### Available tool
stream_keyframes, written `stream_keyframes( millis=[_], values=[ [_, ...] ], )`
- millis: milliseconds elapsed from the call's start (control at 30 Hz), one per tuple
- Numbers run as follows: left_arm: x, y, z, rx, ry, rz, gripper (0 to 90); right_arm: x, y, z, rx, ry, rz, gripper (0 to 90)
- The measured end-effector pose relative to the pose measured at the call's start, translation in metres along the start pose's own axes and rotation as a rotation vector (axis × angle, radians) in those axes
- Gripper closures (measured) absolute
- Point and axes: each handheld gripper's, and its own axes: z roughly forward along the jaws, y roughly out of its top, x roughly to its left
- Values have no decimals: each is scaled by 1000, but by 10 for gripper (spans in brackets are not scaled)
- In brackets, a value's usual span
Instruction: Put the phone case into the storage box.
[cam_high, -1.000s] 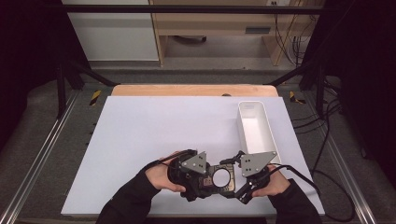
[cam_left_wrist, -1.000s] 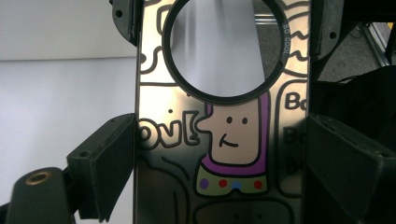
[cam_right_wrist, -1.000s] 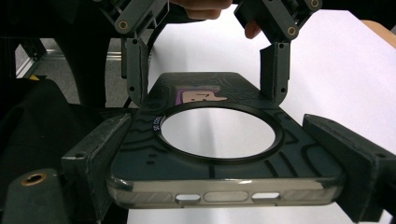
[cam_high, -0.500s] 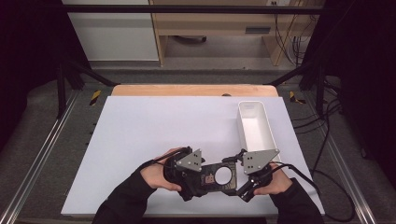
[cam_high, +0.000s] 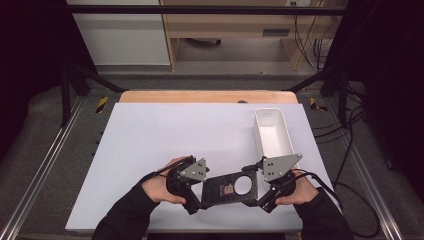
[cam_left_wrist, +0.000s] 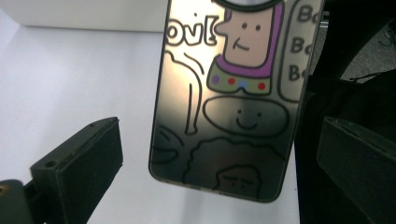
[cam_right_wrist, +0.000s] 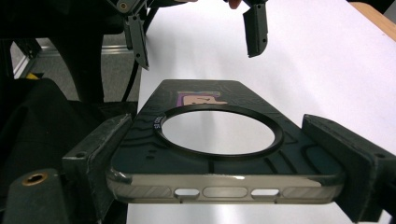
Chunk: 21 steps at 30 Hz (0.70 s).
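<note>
A dark translucent phone case (cam_high: 227, 189) with a cartoon print and a round camera ring hangs just above the white table near its front edge. My right gripper (cam_high: 260, 195) is shut on its ring end; in the right gripper view the jaws (cam_right_wrist: 224, 149) press both long edges of the case (cam_right_wrist: 205, 158). My left gripper (cam_high: 199, 196) stands open at the other end, and its jaws have just been opening. In the left gripper view the case (cam_left_wrist: 233, 93) lies between the pads (cam_left_wrist: 93, 158) with a gap on each side. The left gripper (cam_right_wrist: 196, 37) is open beyond the case in the right gripper view.
A long white bin (cam_high: 272, 132) stands at the right of the white table sheet (cam_high: 165, 135), just behind my right hand. A wooden edge (cam_high: 200, 96) runs along the back. Metal rails frame both sides, and cables lie on the floor at the right.
The left gripper's jaws have spread off the case and that hand has slid slightly left, baring more of the case. The right gripper keeps its grip in place.
</note>
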Motion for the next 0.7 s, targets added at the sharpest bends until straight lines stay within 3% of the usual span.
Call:
stream_keyframes(
  millis=[400, 700],
  values=[
    [1, 1, 10, 79, -15, -10, 0, -2, 15, -3, 74, 4, -21, 121],
    [0, 7, 19, 139, -35, 2, 0, -2, 22, 5, 128, 22, -32, 121]
  ],
)
